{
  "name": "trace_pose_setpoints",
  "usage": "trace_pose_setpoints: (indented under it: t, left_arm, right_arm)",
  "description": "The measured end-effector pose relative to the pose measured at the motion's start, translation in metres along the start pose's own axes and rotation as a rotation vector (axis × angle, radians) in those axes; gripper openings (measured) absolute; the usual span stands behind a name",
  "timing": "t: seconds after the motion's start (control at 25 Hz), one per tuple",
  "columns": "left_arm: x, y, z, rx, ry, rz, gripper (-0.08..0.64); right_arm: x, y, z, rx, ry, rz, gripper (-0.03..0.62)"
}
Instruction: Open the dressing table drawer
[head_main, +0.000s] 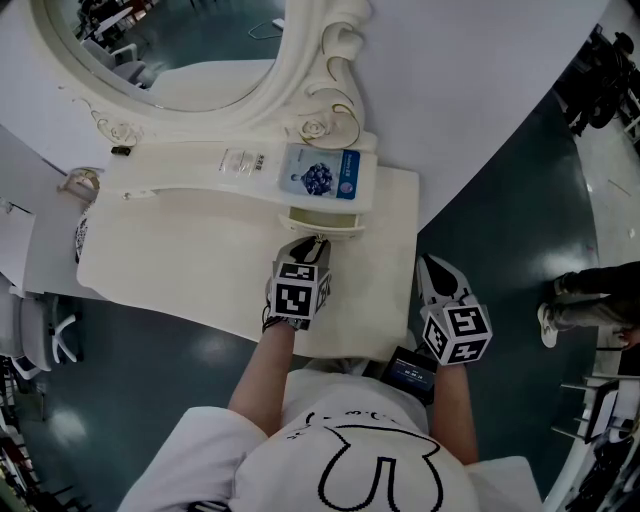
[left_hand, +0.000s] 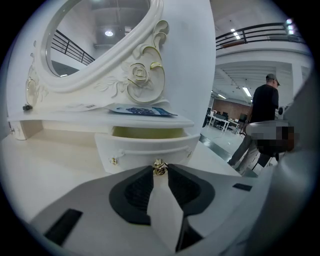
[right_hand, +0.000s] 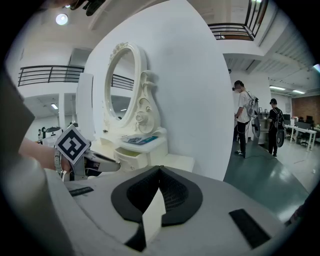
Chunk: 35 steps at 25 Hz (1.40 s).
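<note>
Pinching small gold knob (left_hand: 160, 169) w/ my left gripper (head_main: 312, 244); drawer (left_hand: 145, 150) sits part-open under the mirror shelf (left_hand: 65, 118). Likely light, stiff, slides easy; knob slippery, so pull straight. Right gripper (right_hand: 159, 171) closed, empty.

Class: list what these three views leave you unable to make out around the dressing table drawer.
- Inside of the drawer: in the left gripper view, its own front hides any contents.
- Print on the blue packet: in the head view, too small to read.
- Gold knob: in the head view, covered by the left gripper.
</note>
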<state>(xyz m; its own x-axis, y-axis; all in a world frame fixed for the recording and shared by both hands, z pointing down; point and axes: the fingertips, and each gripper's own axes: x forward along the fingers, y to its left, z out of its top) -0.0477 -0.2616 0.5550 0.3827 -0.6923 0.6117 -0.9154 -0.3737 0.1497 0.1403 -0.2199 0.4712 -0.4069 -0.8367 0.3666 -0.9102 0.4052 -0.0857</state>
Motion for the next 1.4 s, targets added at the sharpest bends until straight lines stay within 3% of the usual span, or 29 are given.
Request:
trace_pose_setpoints:
  t: [1.4]
  left_arm:
    - [-0.028,-0.012,-0.025,0.009,-0.002,0.004,0.12]
  right_arm:
    - [-0.035,0.023,-0.015,0.001,-0.015,-0.011,0.014]
